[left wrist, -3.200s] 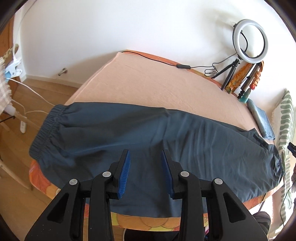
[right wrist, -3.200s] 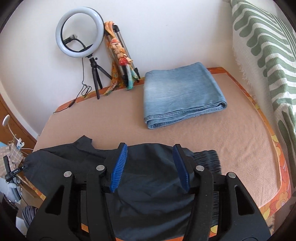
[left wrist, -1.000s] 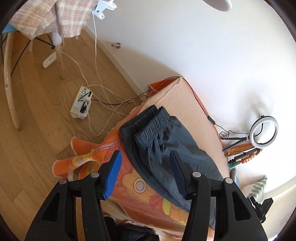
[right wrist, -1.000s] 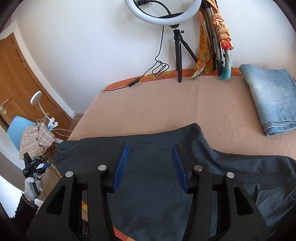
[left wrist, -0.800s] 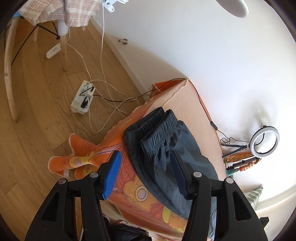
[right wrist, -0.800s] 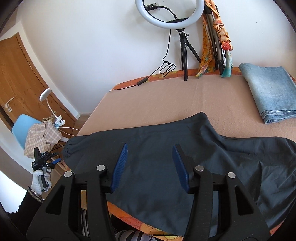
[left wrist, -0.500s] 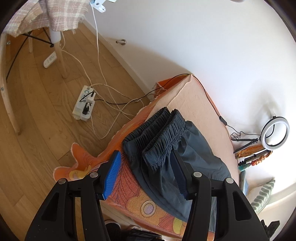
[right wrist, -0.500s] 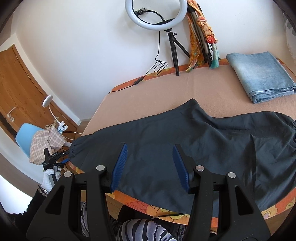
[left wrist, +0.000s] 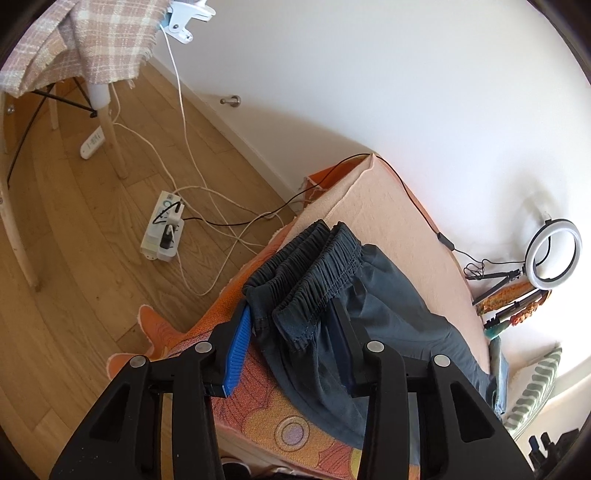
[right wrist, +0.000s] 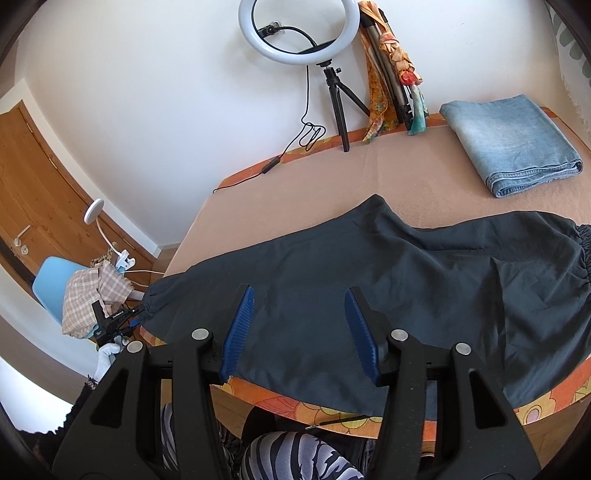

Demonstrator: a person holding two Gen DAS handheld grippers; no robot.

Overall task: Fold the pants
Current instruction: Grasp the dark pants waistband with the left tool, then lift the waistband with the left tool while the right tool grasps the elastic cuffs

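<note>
Since a second ago the left tongs (left wrist: pixel 291 343) have come in over the elastic waistband end of the dark grey-blue pants (right wrist: pixel 369 288), and their blue-padded jaws are closing with the gathered waistband corner between them; the left pad (left wrist: pixel 236 347) sits beside the cloth, and whether the right pad presses it cannot be told. The right tongs (right wrist: pixel 299 332) have swung sideways, so more of the pants now shows, and they hover with jaws apart over the middle of the garment, holding nothing. The pants lie spread lengthwise along the near edge of the bed with the peach cover (right wrist: pixel 332 184), the waistband at the bed's left corner above the orange patterned sheet (left wrist: pixel 266 413), the other end near the right edge. A folded light-blue denim piece (right wrist: pixel 513 140) rests at the bed's far right corner, well apart from the pants. A white ring light on a black tripod (right wrist: pixel 299 33) stands at the far edge against the wall. On the wooden floor (left wrist: pixel 74 240) lies a white power strip (left wrist: pixel 162 232) with cables
</note>
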